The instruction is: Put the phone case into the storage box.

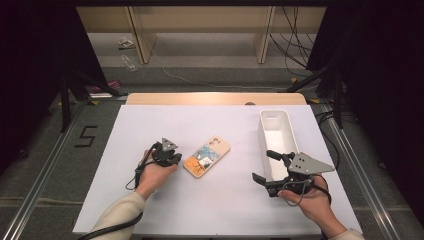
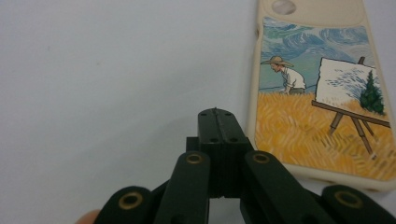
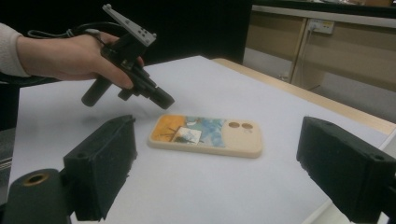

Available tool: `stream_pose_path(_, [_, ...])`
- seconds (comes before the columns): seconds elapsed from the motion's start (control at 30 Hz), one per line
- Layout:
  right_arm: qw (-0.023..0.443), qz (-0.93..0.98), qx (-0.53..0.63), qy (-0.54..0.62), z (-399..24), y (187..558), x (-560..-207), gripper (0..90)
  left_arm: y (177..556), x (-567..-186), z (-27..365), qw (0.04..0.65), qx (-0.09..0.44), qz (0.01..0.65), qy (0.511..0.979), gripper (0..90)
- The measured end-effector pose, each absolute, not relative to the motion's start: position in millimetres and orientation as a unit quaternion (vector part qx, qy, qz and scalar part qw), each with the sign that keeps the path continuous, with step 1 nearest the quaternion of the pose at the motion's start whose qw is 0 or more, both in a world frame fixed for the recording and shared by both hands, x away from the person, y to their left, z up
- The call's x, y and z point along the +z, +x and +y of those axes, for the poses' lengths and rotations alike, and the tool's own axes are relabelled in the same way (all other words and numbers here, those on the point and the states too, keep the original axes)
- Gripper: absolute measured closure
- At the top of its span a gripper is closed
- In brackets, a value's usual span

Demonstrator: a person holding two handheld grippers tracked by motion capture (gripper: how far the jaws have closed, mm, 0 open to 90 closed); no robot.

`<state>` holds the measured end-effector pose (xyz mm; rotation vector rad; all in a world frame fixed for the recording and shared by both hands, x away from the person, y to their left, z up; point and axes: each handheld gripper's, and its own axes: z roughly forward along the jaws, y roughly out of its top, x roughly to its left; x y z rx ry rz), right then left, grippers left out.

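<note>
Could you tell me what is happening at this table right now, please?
A person holds a gripper in each hand over a white table. The left gripper, jaws shut with nothing between them, hangs beside the orange end of a painted phone case lying flat. The right gripper waits open, aimed at the case, next to a white bin. Nothing is gripped yet.
</note>
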<state>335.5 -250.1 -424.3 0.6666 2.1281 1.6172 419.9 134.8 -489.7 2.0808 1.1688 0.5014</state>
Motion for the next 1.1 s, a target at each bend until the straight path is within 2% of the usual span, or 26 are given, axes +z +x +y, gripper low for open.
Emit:
stream_pose_path(0.77, [0.191,0.759,0.574,0.24,-251,336,-425,12.7,408,-493,123,0.336,0.188,0.414,0.825,89.2])
stream_pose_path(0.8, [0.191,0.759,0.575,0.24,-251,336,-425,12.7,407,-492,124,0.333,0.194,0.413,0.825,83.4])
stream_pose_path(0.83, [0.191,0.759,0.575,0.24,-251,336,-425,12.7,407,-490,125,0.332,0.198,0.411,0.826,83.4])
stream_pose_path(0.93, [0.192,0.757,0.576,0.24,-252,336,-424,12.7,404,-480,130,0.336,0.214,0.41,0.821,65.6])
stream_pose_path(0.97, [0.192,0.757,0.576,0.241,-252,336,-424,12.7,403,-475,132,0.338,0.218,0.408,0.82,65.6])
stream_pose_path(1.0, [0.191,0.757,0.576,0.241,-252,336,-424,12.7,400,-468,135,0.347,0.219,0.407,0.816,55.2])
stream_pose_path(1.07, [0.192,0.757,0.577,0.24,-252,336,-424,12.7,397,-464,136,0.354,0.219,0.408,0.813,44.9])
stream_pose_path(1.1, [0.192,0.757,0.577,0.24,-252,336,-424,12.7,395,-460,137,0.36,0.218,0.406,0.811,44.9])
